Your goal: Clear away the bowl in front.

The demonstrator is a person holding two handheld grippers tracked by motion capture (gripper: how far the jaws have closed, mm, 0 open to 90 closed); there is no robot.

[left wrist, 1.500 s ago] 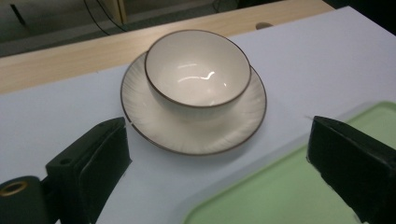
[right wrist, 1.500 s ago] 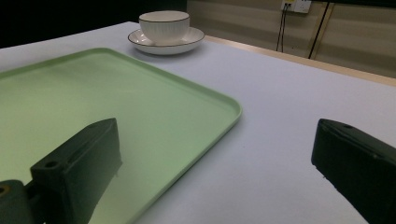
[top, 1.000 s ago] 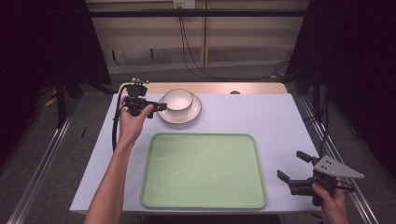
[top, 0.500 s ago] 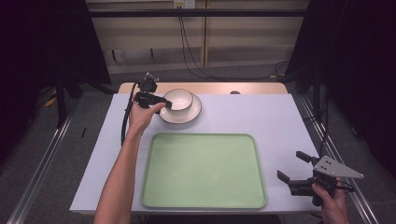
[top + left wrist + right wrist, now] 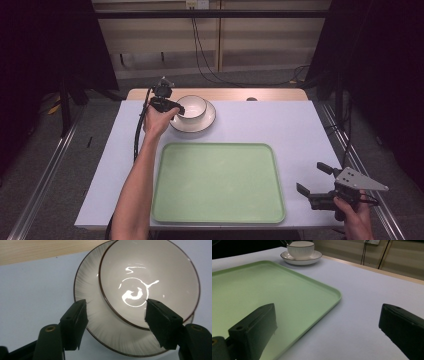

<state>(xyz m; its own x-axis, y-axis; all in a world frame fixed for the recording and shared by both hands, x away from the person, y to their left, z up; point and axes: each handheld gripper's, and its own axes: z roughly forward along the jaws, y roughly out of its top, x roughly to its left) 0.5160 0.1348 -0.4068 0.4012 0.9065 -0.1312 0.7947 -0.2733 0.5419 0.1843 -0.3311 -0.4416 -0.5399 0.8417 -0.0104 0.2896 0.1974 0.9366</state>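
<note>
Left gripper (image 5: 115, 322) hangs over the white bowl (image 5: 192, 106) on its saucer (image 5: 209, 120), far side of table, jaws spread astride the near rim (nothing gripped). Drop straight, then pinch the wall squarely. Right gripper (image 5: 324, 186) idle, jaws apart, beside green tray (image 5: 218, 180).

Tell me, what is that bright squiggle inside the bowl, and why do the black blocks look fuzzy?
Left gripper view: the squiggle is lamp glare on the glossy bowl. Right gripper view: the right gripper jaws sit close to the lens, so they blur. High view: even light, dark surroundings.
</note>
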